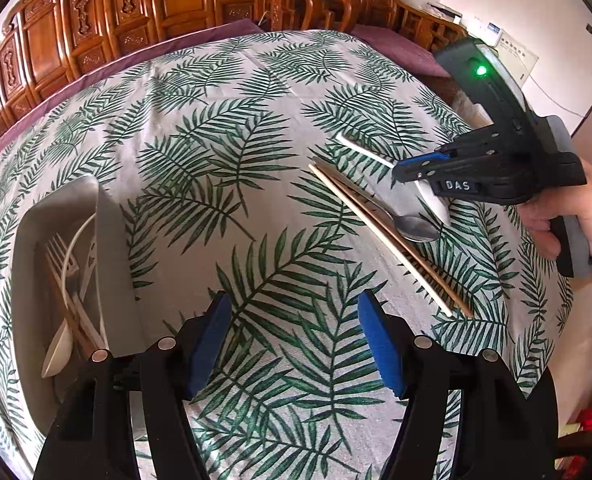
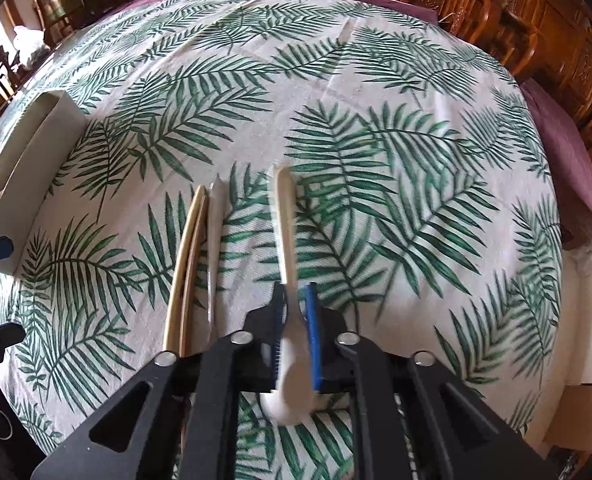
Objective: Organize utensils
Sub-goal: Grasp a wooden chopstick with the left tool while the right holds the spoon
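The right gripper (image 2: 293, 332) pinches the white spoon (image 2: 283, 216) near its bowl, handle pointing ahead. The left gripper (image 1: 296, 344) hangs wide and empty, tray (image 1: 111, 240) at its left. Held so off-centre (and narrowly), the spoon could pivot or slip onto the chopsticks (image 2: 187, 264) just left.

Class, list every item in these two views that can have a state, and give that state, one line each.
left gripper: open, empty
right gripper: shut on white spoon
white spoon: gripped
chopsticks: lying on tablecloth
metal spoon: lying beside chopsticks
utensil tray: holding several utensils
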`<state>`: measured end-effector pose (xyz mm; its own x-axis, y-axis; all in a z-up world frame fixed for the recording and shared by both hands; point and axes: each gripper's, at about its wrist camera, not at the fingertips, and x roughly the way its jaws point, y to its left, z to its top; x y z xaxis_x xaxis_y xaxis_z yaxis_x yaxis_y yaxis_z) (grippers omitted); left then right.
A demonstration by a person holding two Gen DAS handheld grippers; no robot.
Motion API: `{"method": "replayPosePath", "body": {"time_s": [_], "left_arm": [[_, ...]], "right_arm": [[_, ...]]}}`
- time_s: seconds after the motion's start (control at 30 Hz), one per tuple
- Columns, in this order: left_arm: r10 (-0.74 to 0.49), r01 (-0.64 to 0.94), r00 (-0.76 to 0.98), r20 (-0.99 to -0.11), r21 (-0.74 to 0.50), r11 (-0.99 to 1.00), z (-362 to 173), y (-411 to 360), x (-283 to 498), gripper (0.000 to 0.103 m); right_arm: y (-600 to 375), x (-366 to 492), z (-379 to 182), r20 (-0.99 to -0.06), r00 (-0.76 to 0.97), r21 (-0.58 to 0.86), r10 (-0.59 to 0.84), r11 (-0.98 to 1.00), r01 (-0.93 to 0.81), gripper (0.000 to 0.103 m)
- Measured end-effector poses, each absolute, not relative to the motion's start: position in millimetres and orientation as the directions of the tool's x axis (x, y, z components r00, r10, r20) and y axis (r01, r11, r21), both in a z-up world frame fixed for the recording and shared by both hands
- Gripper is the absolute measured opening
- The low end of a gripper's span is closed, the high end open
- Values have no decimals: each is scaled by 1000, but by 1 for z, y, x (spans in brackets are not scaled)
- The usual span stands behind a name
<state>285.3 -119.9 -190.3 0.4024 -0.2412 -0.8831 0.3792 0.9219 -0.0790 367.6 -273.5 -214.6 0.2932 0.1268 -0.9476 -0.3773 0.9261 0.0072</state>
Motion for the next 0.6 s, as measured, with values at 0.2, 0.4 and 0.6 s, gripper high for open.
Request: {"method": "replayPosePath", "body": {"time_s": [0.2, 0.4, 0.6], "left_arm": [[-252, 390, 376, -892, -94, 916, -199, -138, 288, 63], [-263, 405, 353, -898, -107, 908, -209, -159, 295, 63], [-273, 407, 334, -902, -123, 905, -220, -184, 305, 63]], "right_arm": [[-294, 354, -213, -950, 288, 12, 121, 936, -353, 4], [-317, 339, -207, -945, 301, 32, 132, 948, -316, 4], [-334, 320, -200, -933, 320, 66, 162, 955, -290, 4]]}}
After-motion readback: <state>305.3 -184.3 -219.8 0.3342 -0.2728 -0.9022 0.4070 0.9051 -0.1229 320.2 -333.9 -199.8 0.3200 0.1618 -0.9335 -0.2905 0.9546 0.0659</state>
